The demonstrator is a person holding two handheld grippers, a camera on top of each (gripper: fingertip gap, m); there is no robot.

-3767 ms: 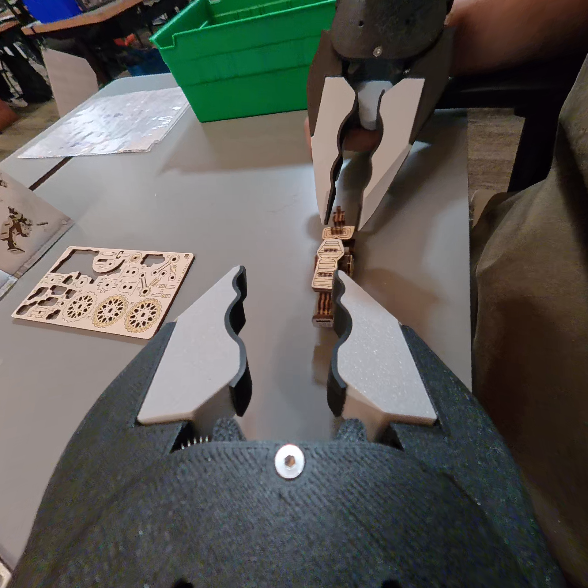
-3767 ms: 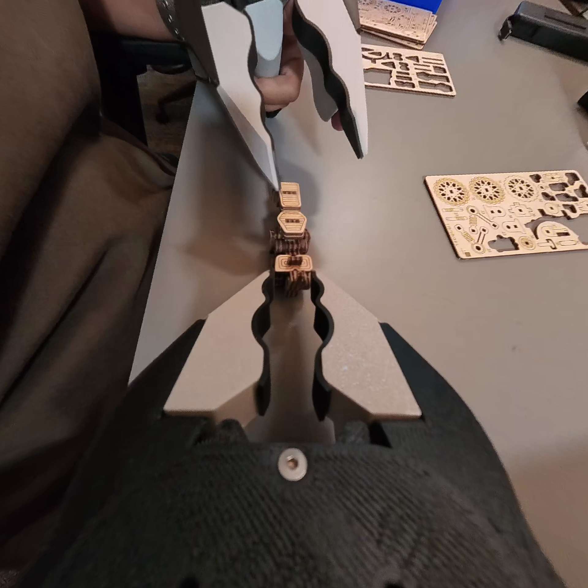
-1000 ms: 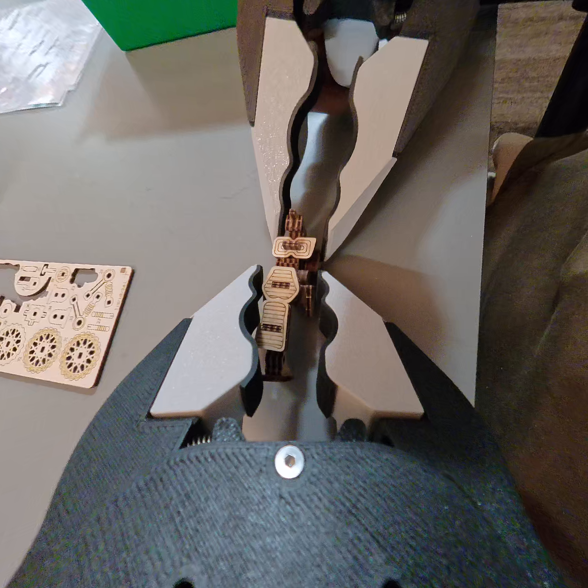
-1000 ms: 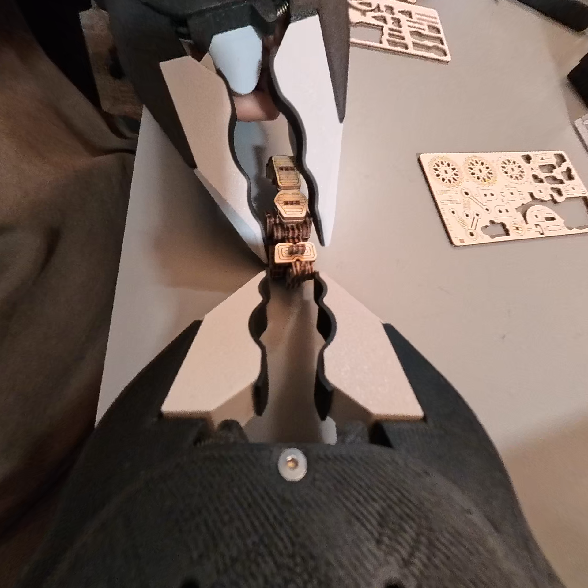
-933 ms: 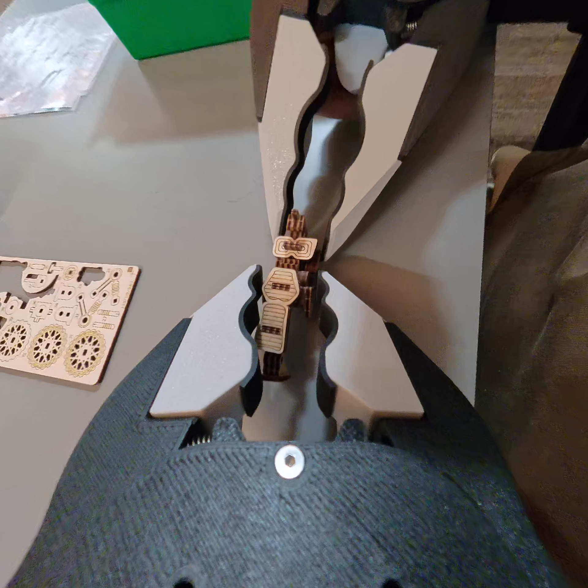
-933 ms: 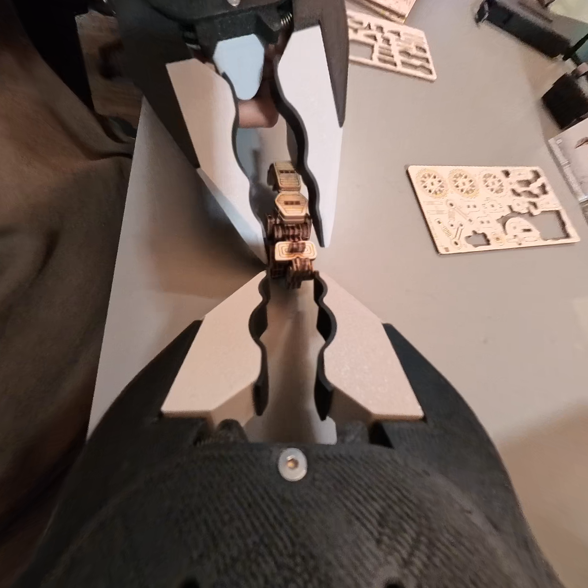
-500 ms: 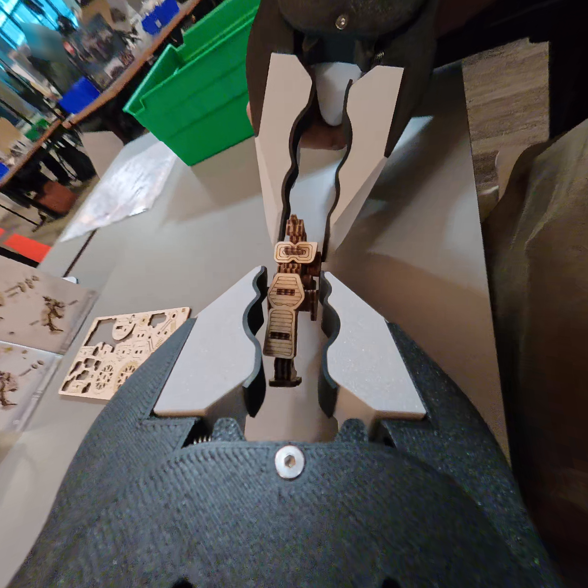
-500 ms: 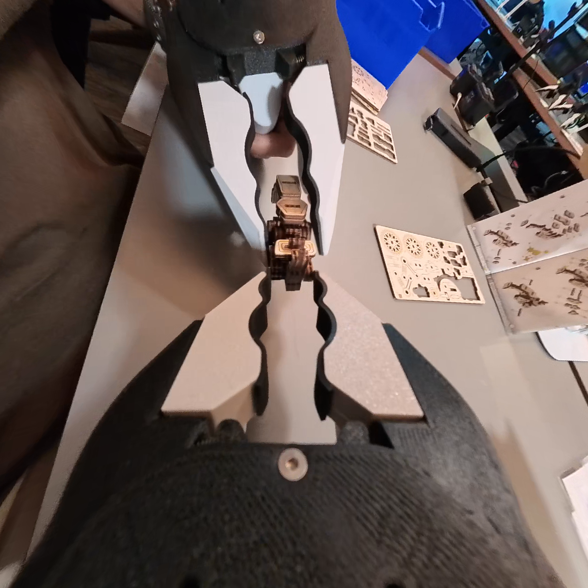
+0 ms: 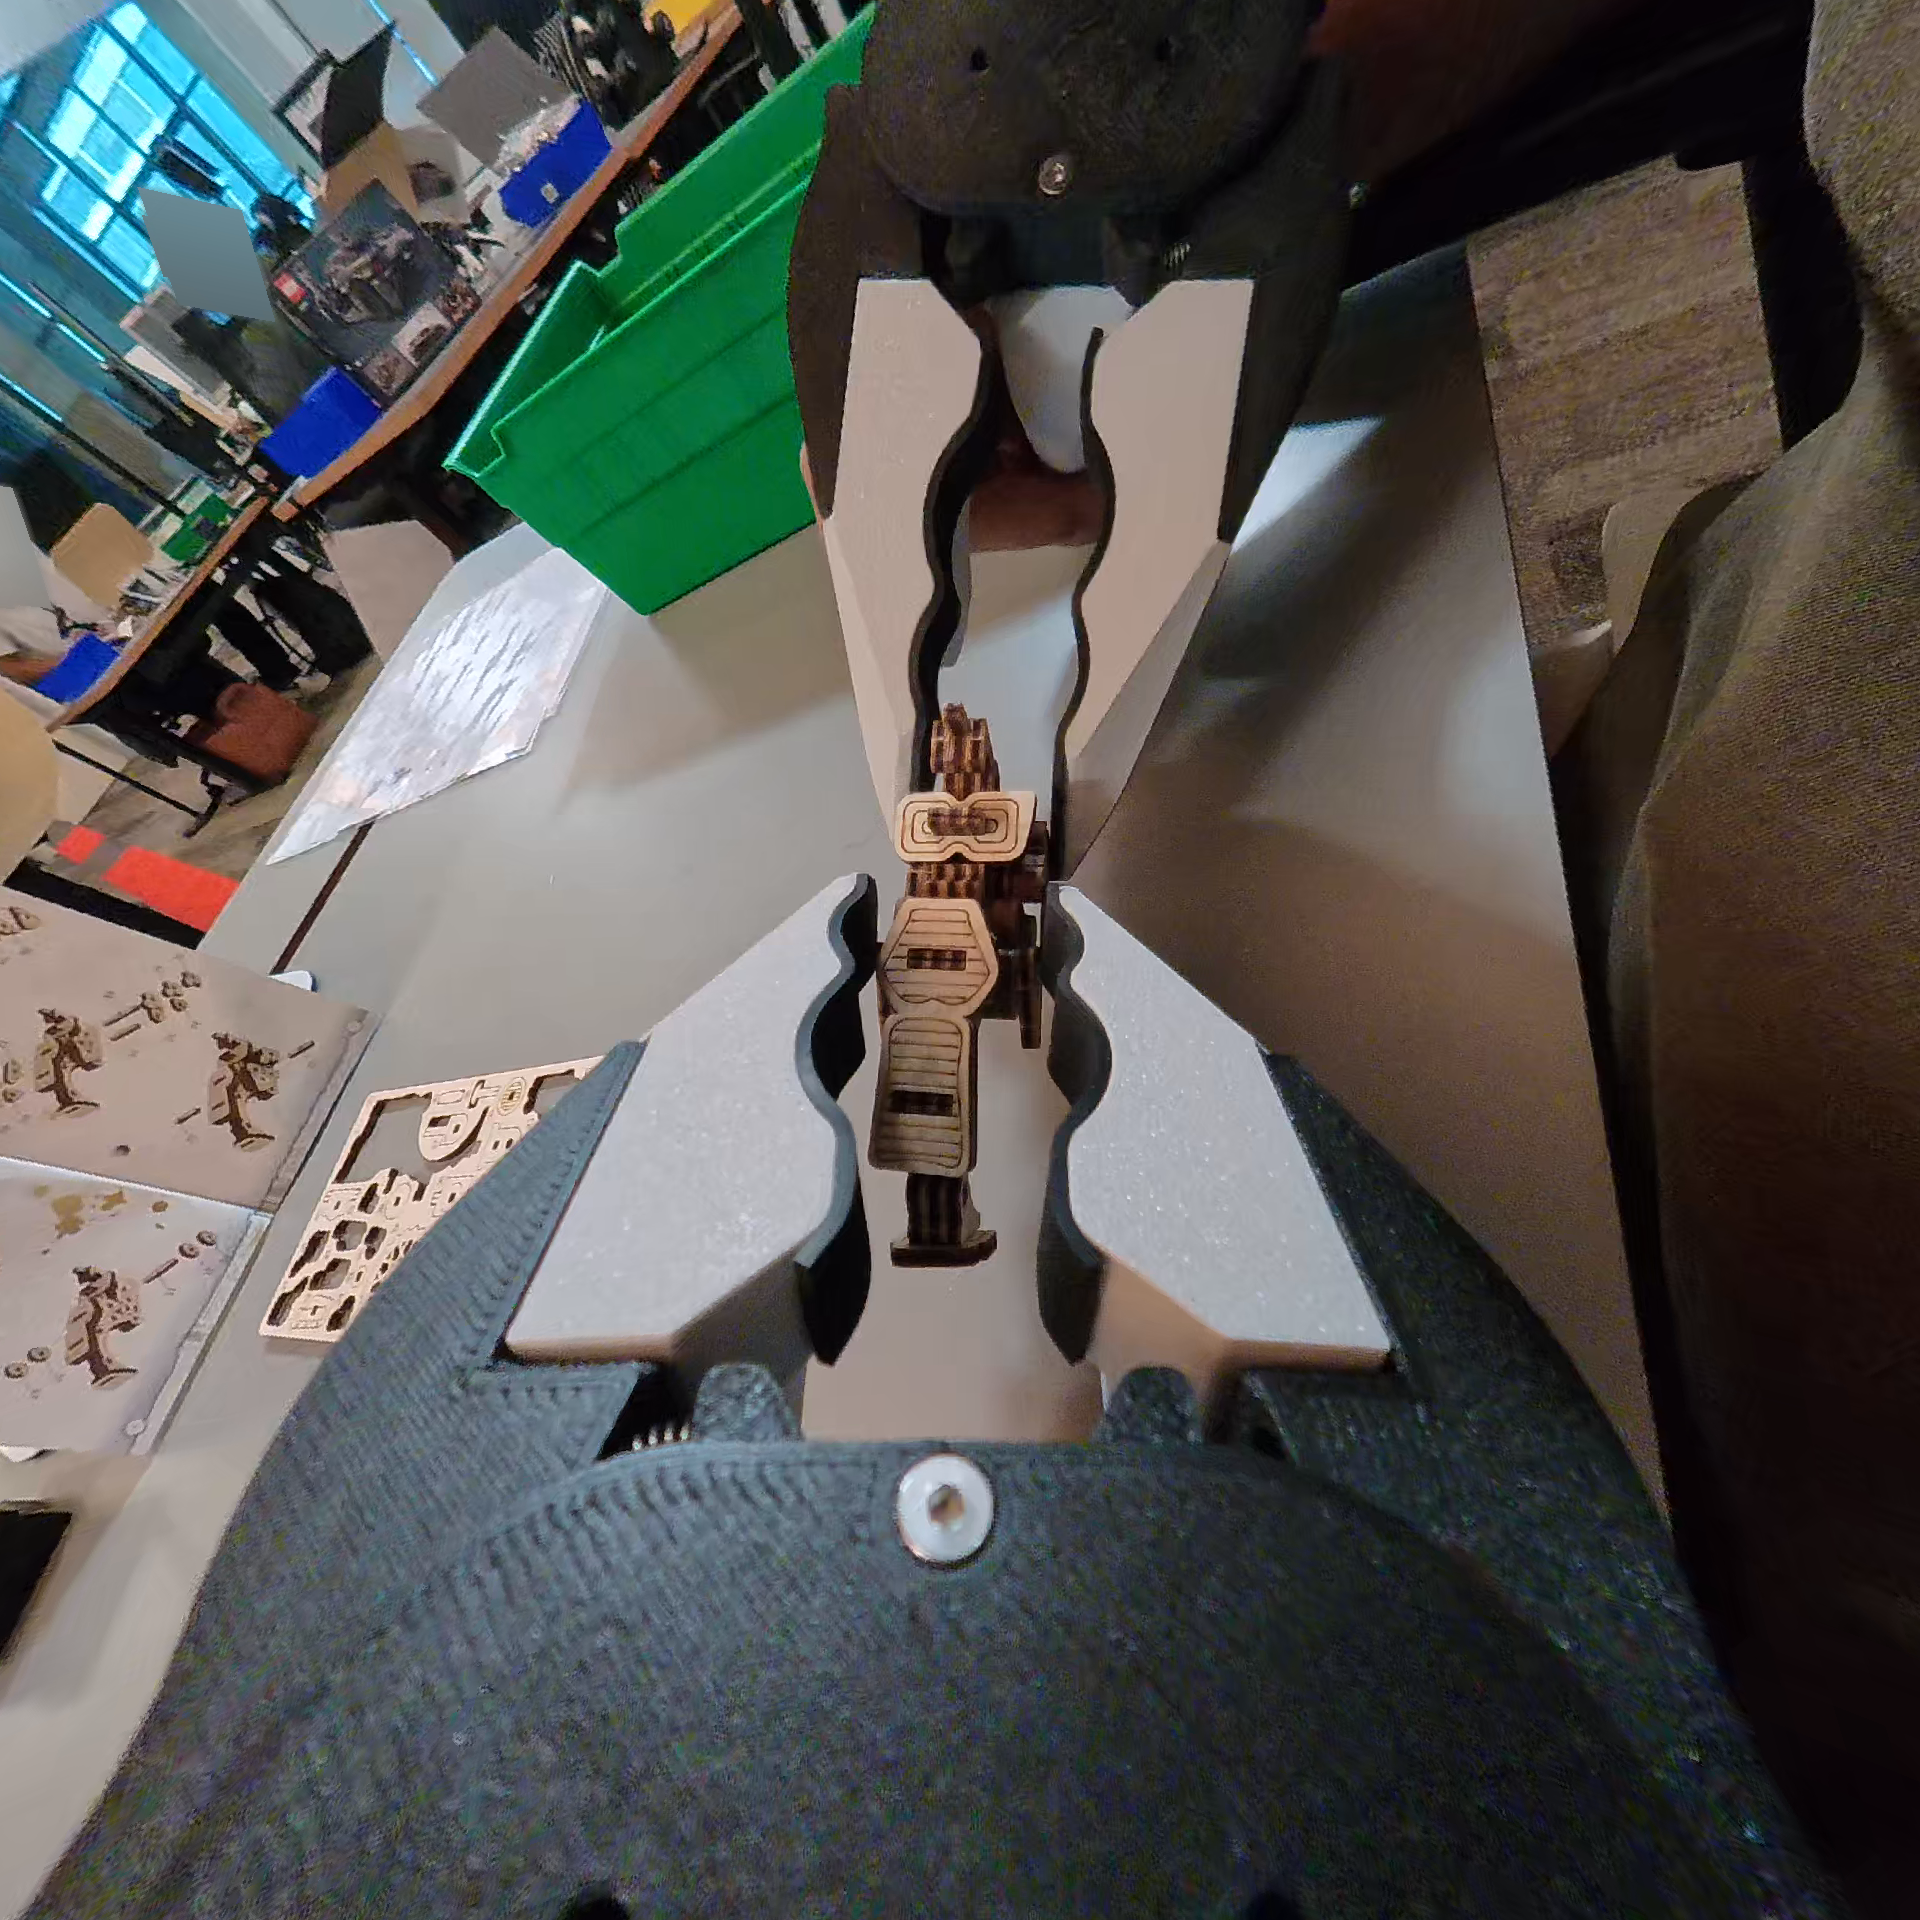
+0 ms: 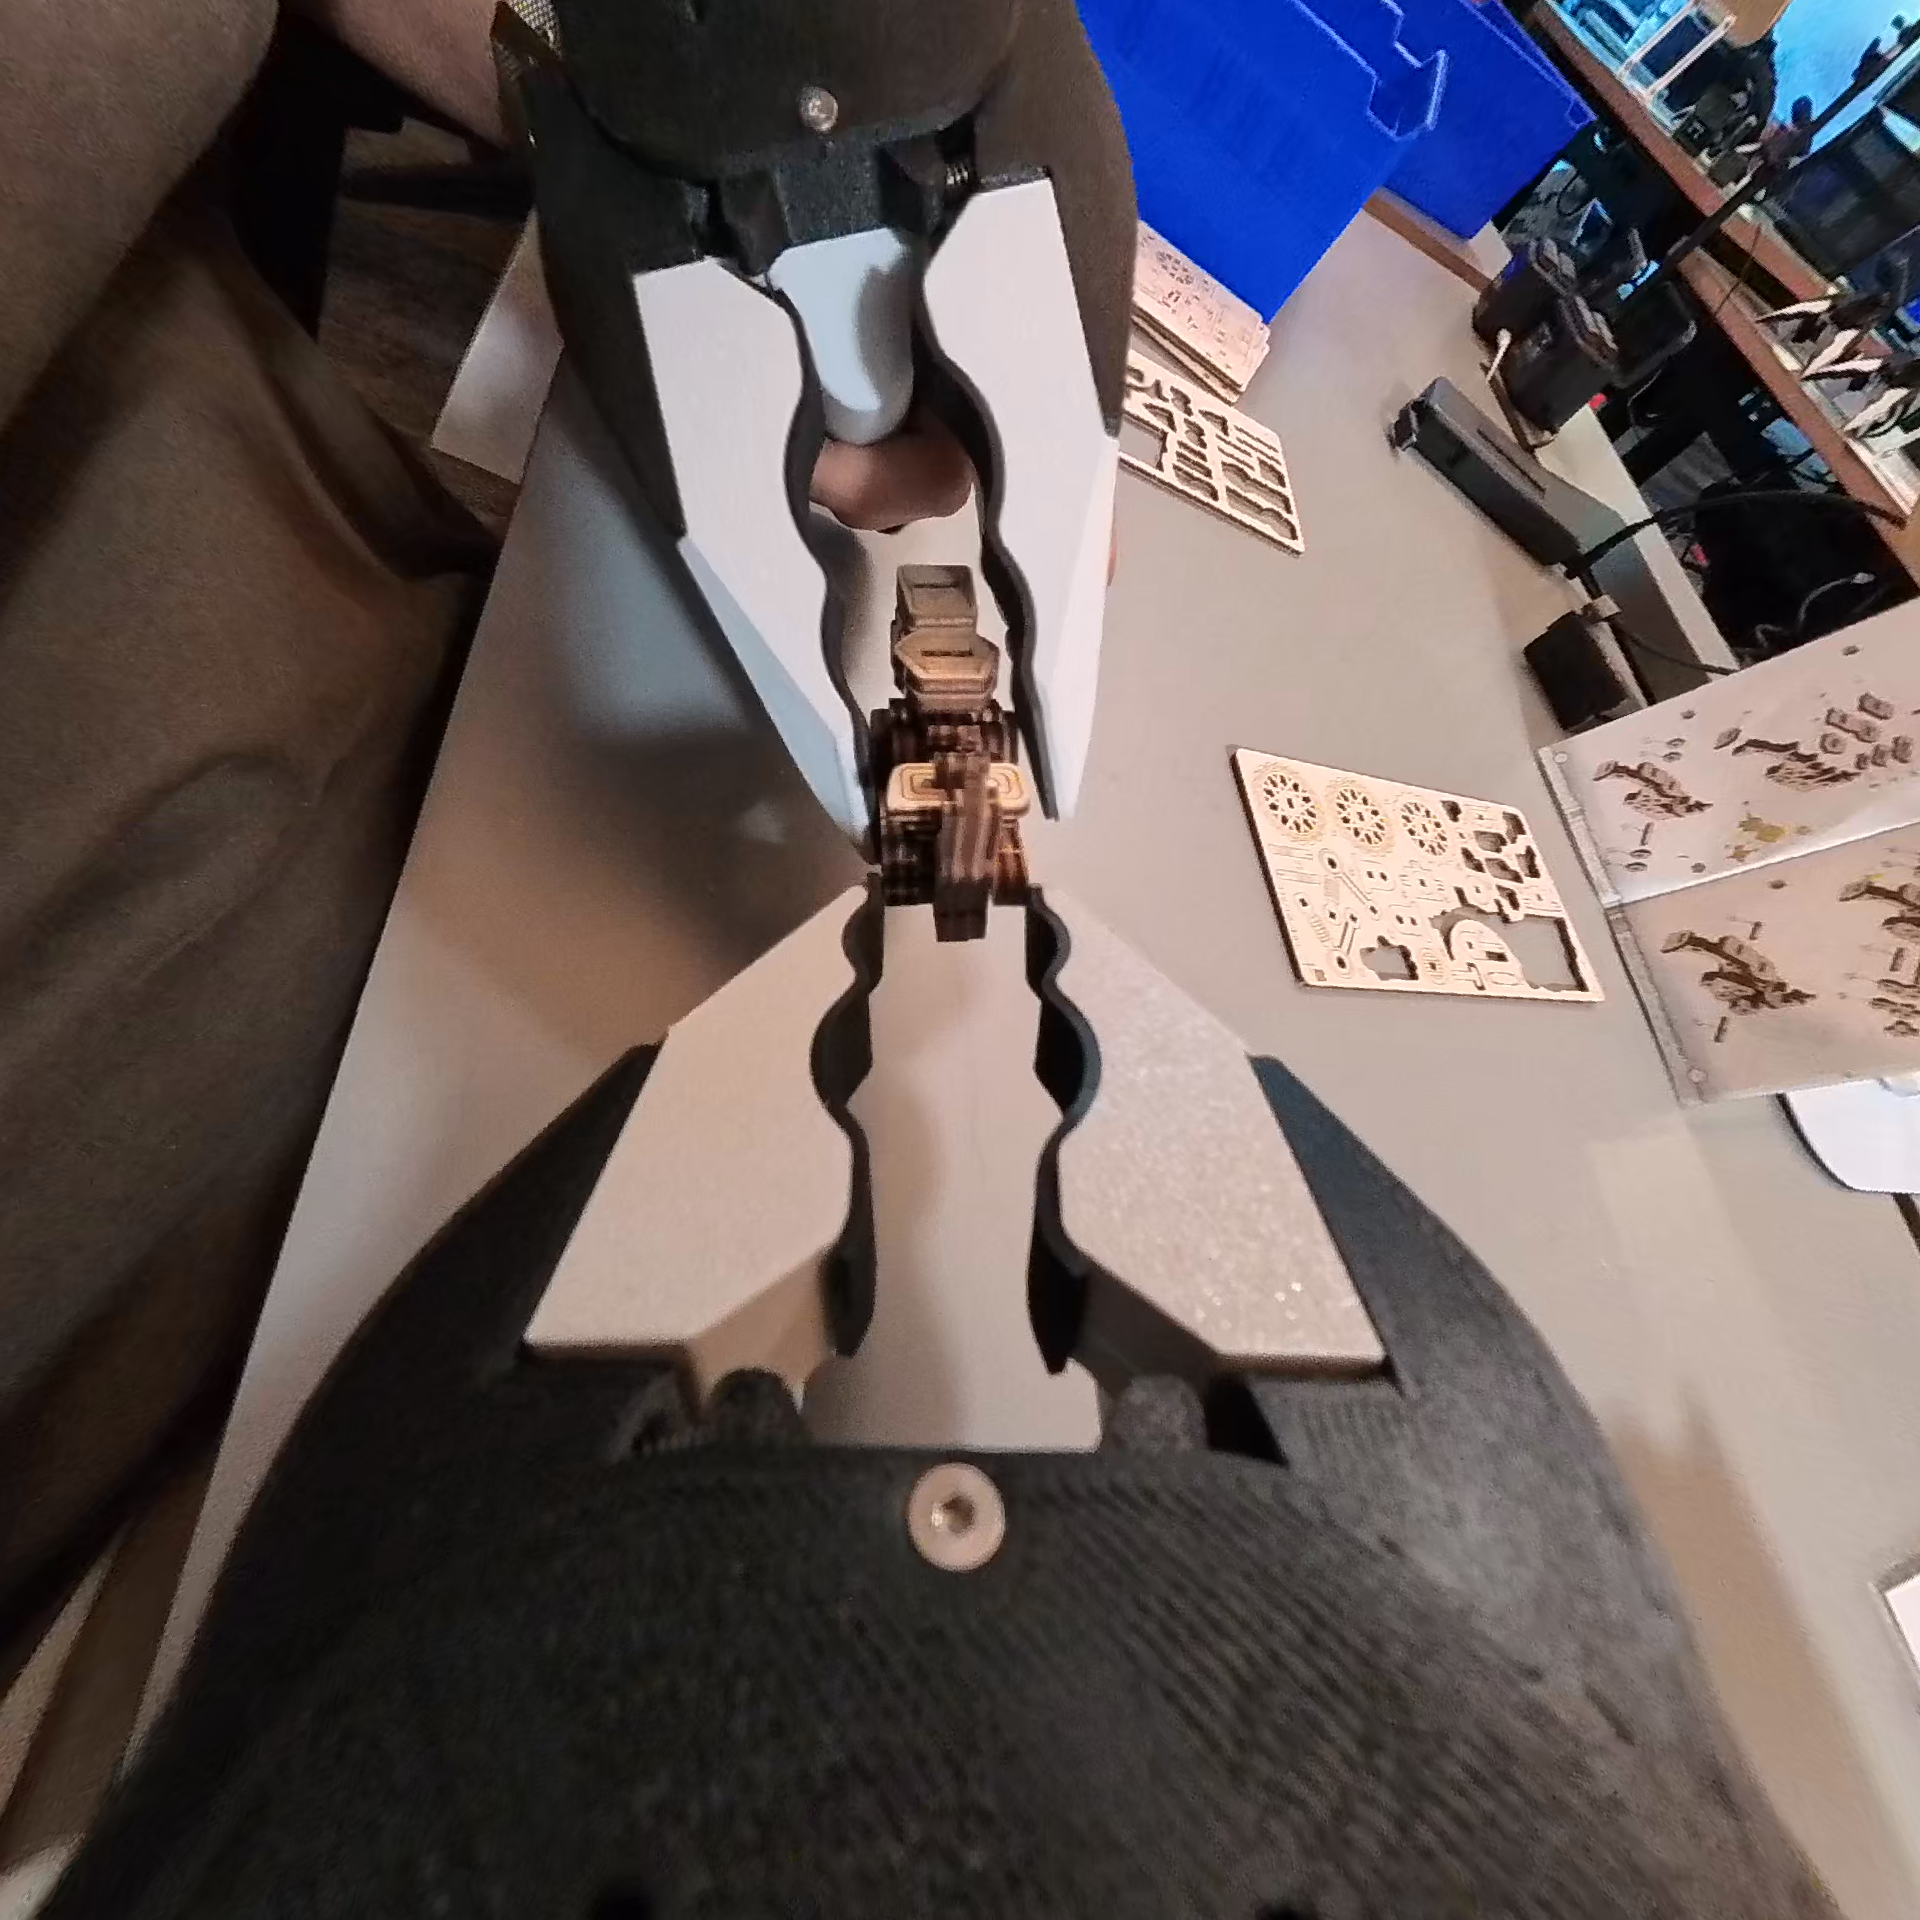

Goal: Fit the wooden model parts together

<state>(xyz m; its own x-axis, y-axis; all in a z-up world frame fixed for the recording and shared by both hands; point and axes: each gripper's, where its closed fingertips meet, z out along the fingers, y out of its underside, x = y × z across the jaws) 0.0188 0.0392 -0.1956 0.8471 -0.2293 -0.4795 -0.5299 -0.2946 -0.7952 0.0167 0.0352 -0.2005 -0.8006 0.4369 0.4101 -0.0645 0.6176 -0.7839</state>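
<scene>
A small, long wooden model (image 9: pixel 940 997) of stacked laser-cut pieces hangs between my two grippers, just above the grey table (image 9: pixel 623 883). My left gripper (image 9: pixel 956 899) is shut on its middle, and the model's tail runs back between the fingers. My right gripper (image 9: pixel 987 805) faces it from the far side and is shut on the other end. In the right wrist view my right gripper (image 10: pixel 951 894) pinches the near end of the model (image 10: pixel 951 810), and my left gripper (image 10: pixel 956 821) clamps it from the far side.
A part-emptied wooden parts sheet (image 10: pixel 1413 883) lies on the table (image 10: pixel 1299 1195), also in the left wrist view (image 9: pixel 436 1174). Instruction pages (image 10: pixel 1766 883), more sheets (image 10: pixel 1216 457), a blue bin (image 10: pixel 1299 135), a green bin (image 9: pixel 665 416) and a foil sheet (image 9: pixel 468 696) stand around. The person's clothing borders the table edge. Left and right tips are no more than a few centimetres apart.
Since 3.8 s ago my left gripper has closed on the model that lay on the table. Over the last second both grippers have tilted up, carrying the model together.
</scene>
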